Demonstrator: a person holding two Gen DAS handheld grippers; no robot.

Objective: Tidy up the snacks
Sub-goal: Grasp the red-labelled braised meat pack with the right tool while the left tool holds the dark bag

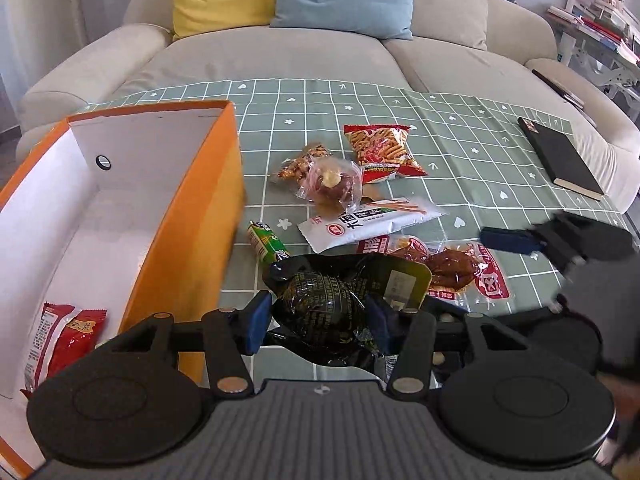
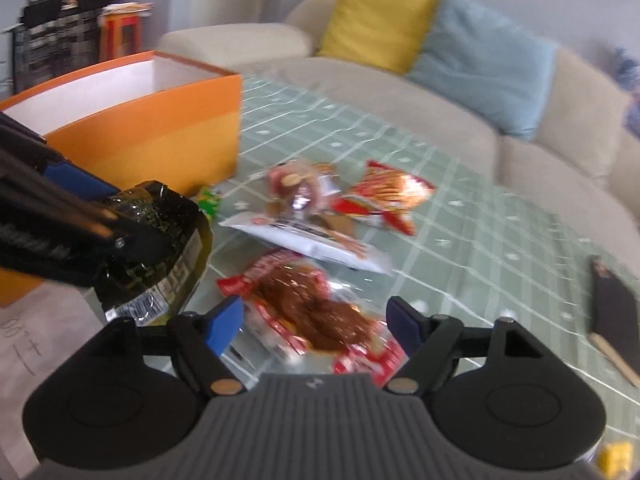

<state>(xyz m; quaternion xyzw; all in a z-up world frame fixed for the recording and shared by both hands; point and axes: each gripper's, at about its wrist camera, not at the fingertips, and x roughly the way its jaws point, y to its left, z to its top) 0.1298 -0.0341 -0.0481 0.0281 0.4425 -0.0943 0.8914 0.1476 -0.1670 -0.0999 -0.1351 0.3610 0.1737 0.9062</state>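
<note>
Orange box [image 1: 192, 216] left of the left gripper [image 1: 318, 322], one red packet [image 1: 60, 336] inside. Left fingers [image 1: 256, 326] clamp a black-wrapped snack [image 1: 320, 308], lifted off the checked surface [image 1: 460, 152]. Right gripper [image 2: 318, 326] fingers [image 2: 224, 322] wide apart, gripping nothing, a red meat packet [image 2: 316, 312] lying between them; remaining snacks [image 2: 320, 200] beyond.

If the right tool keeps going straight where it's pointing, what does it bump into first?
Most likely the clear packet of reddish-brown meat snacks with red edges, which lies on the table between and just ahead of the right tool's open fingers. The view is blurred, so depth is uncertain.
</note>
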